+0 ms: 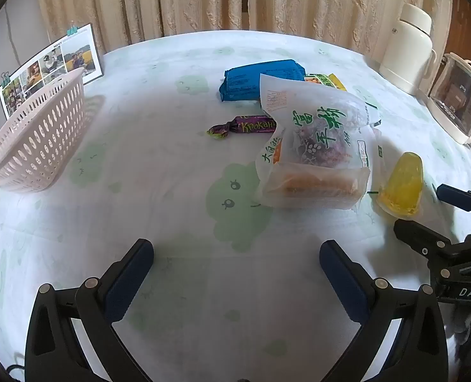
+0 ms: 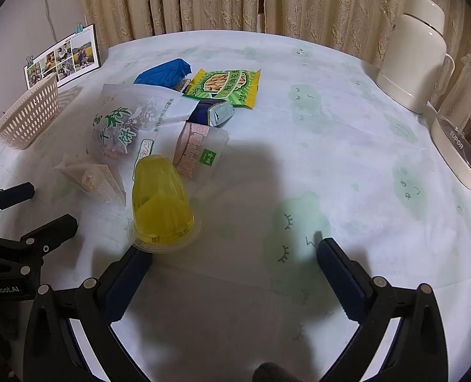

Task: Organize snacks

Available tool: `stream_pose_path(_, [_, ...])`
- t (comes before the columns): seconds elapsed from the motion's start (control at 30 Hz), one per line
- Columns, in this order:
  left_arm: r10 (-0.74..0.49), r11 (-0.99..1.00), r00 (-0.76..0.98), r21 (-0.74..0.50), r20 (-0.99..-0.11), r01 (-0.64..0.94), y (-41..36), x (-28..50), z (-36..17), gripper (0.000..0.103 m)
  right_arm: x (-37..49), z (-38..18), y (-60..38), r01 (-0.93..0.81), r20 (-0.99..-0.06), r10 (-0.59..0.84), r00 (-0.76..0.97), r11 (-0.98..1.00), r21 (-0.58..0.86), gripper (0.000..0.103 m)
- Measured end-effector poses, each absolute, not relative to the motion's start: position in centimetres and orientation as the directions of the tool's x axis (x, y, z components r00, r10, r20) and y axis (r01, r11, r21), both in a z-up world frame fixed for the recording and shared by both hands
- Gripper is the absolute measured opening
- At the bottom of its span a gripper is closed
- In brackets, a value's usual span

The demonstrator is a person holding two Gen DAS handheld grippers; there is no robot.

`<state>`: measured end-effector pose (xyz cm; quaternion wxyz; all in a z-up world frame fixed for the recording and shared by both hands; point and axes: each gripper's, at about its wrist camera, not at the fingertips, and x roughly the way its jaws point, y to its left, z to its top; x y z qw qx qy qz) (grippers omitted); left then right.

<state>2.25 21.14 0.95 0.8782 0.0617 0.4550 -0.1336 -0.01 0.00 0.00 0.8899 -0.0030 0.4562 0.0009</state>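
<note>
Snacks lie in a loose pile on the round table. A clear bag of pastries [image 1: 315,146] [image 2: 124,127] lies in front of a blue packet [image 1: 260,79] [image 2: 163,71], and a purple wrapped candy [image 1: 245,125] lies to the bag's left. A yellow jelly cup [image 1: 402,184] [image 2: 160,203] stands upside down. A green-yellow peanut packet [image 2: 225,87], a pink packet [image 2: 200,152] and a small silver-blue packet [image 2: 221,113] lie behind it. My left gripper [image 1: 235,264] hovers open over bare cloth. My right gripper [image 2: 232,264] is open, its left finger touching the cup's rim.
A pink slotted basket [image 1: 38,133] [image 2: 28,114] sits at the left, with a clipped photo card [image 1: 47,67] [image 2: 63,57] behind it. A white thermos [image 1: 407,44] [image 2: 413,51] and a glass kettle [image 1: 461,98] [image 2: 467,133] stand at the right edge. Curtains hang behind the table.
</note>
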Motion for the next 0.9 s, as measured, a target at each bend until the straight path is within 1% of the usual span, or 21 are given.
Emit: stream_pose_path(0.9, [-0.185,0.952,0.534,-0.016,-0.825,0.306,21.1,2.4,0.9,0.103,-0.1,0.0,0.0,-0.01,-0.816,0.002,0.578,1.0,-0.005,0.103])
